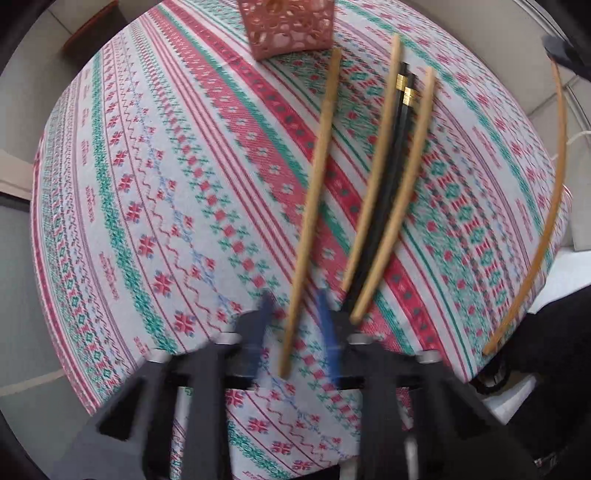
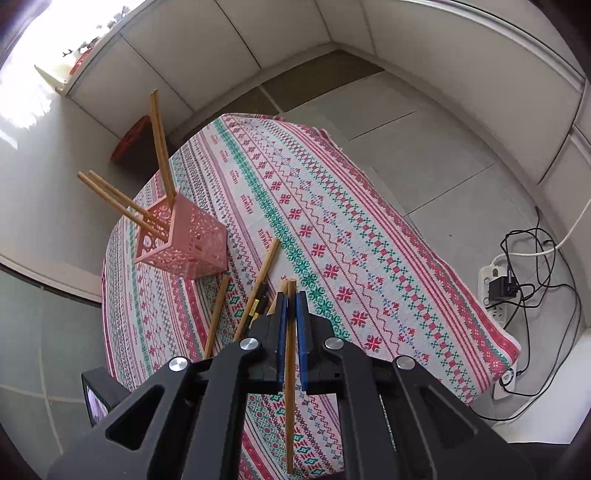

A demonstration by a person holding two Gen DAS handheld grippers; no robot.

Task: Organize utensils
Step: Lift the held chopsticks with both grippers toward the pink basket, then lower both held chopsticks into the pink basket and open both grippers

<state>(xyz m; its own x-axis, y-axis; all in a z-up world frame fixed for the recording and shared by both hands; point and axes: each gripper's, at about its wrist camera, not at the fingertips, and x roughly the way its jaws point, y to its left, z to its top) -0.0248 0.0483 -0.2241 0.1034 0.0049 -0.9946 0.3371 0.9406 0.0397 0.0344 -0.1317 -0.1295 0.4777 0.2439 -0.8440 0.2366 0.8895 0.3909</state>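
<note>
**Pink holder partly filled; one chopstick clamped, more on the cloth**

The pink lattice holder (image 2: 184, 236) stands on the patterned tablecloth (image 2: 332, 229) near the table's far left corner in the right wrist view. Four wooden chopsticks (image 2: 160, 147) stick out of its open top: one pair leans up and away, the other pair leans low toward the left. In the left wrist view only the lower part of the holder (image 1: 291, 29) shows at the top edge, and its contents are cut off.

The right gripper (image 2: 291, 306) has its blue pads (image 2: 303, 332) pressed together on a single wooden chopstick (image 2: 291, 387), which runs lengthwise between them, its end poking out just past the fingertips and its other end hanging back below the gripper body.

The left gripper (image 1: 295, 314), blurred, has its blue fingers (image 1: 327, 321) apart. A loose wooden chopstick (image 1: 314, 199) lies on the cloth in the gap between them, its near end inside the opening; whether either finger touches it cannot be told.

Just to the right of that stick lies a bundle on the cloth: two more wooden chopsticks (image 1: 384, 206) flanking a pair of black chopsticks with gold bands (image 1: 400, 122), all roughly parallel and pointing toward the holder. A further curved-looking stick (image 1: 550, 221) appears at the right edge of the left wrist view.

On the floor to the right of the table sits a white power strip (image 2: 493, 291) with tangled cables.
</note>
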